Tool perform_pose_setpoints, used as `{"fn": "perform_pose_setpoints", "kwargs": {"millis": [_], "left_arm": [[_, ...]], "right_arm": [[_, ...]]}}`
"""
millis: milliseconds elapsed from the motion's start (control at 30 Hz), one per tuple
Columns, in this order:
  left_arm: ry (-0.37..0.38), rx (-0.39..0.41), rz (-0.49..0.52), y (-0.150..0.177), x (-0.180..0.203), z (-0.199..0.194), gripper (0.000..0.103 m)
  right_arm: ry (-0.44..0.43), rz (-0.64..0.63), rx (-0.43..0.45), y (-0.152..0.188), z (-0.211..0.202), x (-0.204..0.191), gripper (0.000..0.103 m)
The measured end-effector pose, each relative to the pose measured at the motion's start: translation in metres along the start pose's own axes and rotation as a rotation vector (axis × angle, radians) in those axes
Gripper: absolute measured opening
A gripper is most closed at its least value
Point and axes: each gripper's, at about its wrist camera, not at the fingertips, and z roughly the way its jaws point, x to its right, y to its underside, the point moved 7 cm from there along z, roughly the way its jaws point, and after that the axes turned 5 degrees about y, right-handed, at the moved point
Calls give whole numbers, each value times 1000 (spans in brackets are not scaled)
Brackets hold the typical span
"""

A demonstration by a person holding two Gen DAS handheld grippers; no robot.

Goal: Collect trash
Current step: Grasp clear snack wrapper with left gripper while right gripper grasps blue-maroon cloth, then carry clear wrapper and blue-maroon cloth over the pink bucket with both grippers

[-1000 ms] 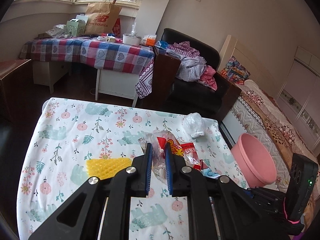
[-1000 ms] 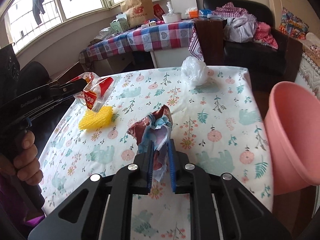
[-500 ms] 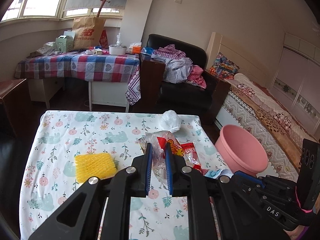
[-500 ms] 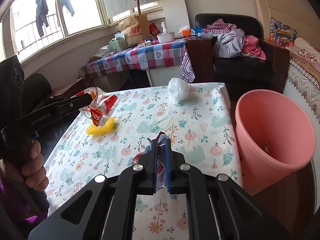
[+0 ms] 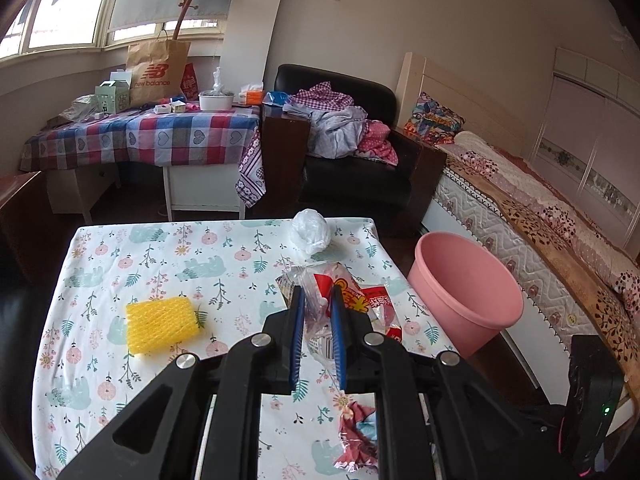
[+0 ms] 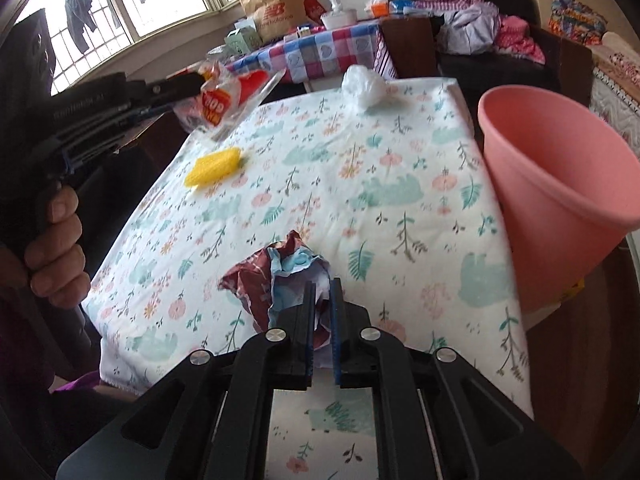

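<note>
My left gripper (image 5: 317, 300) is shut on a clear plastic bag with red print (image 5: 352, 300), held above the floral table; the same bag (image 6: 224, 94) shows in the right wrist view at the tip of that gripper (image 6: 192, 84). My right gripper (image 6: 322, 292) is shut on a crumpled maroon and light-blue wrapper (image 6: 276, 276), just above the table's near edge; this wrapper (image 5: 358, 436) hangs low in the left wrist view. A pink bin (image 5: 464, 292) (image 6: 560, 176) stands on the floor to the right of the table.
A yellow foam net (image 5: 162, 324) (image 6: 214, 166) and a crumpled white plastic bag (image 5: 310, 234) (image 6: 366, 86) lie on the floral tablecloth (image 5: 160, 256). Beyond are a checked table (image 5: 160, 136), a black armchair with clothes (image 5: 348, 152) and a bed (image 5: 540, 216).
Both grippers have drawn back from the table with their trash. The right gripper closed tighter on the wrapper and the pink bin now sits nearer to it.
</note>
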Motion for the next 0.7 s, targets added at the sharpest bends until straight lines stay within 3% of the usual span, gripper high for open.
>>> {"fn": "perform_pose_setpoints", "kwargs": {"millis": [100,300,467,567,600,700], "left_arm": [[1,-4,14,2,4,0,12],[4,-4,13,2,5,-1,12],[5,-6,18,3,5,0,12],[7,-8,17,5,6,-1,12],[7,-7,16,5,7,-1,12],[6,-6,20,4,7,0,12]], "right_arm": [[3,19,-33,4,6,4,9],[-59,66,-83,12,13,7,30],[-76,73,-67,12,9,6,30],[-78,43,-61,12,7,1,26],[-86,36,-64,12,7,0,12],[-101,19,-34,10,-1,-3,7]]}}
